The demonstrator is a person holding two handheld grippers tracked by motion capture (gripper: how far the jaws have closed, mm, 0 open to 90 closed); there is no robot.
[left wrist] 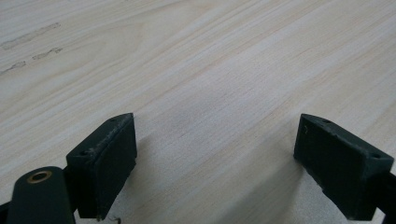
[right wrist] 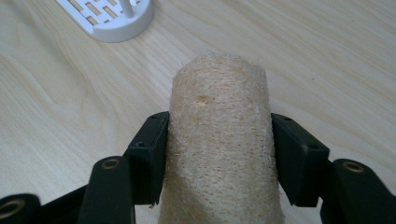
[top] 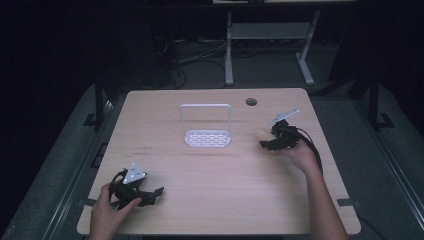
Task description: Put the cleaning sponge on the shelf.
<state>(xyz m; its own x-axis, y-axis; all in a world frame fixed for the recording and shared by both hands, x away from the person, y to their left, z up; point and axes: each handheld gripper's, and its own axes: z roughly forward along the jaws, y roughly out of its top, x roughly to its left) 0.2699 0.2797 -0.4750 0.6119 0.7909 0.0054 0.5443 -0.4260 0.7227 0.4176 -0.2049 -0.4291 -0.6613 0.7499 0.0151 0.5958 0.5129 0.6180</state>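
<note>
My right gripper (right wrist: 219, 154) is shut on a tan loofah sponge (right wrist: 219, 140), a rough fibrous roll held between both jaws just above the wood. In the high view the right gripper (top: 267, 140) sits at the table's right side with the loofah sponge (top: 260, 134) poking out toward the left. A white rack (top: 206, 125) with a slotted base and a tall wire loop stands at the table's middle; the rack's rim (right wrist: 116, 25) appears at the top left of the right gripper view. My left gripper (left wrist: 217, 163) is open over bare wood; the left gripper (top: 152, 194) rests near the front left corner.
The light wooden table (top: 215, 200) has a round cable hole (top: 251, 102) at its back right. Faint pencil-like marks (top: 144, 149) lie left of the rack. Beyond the table's far edge a white desk frame (top: 270, 35) and cables stand on the dark floor.
</note>
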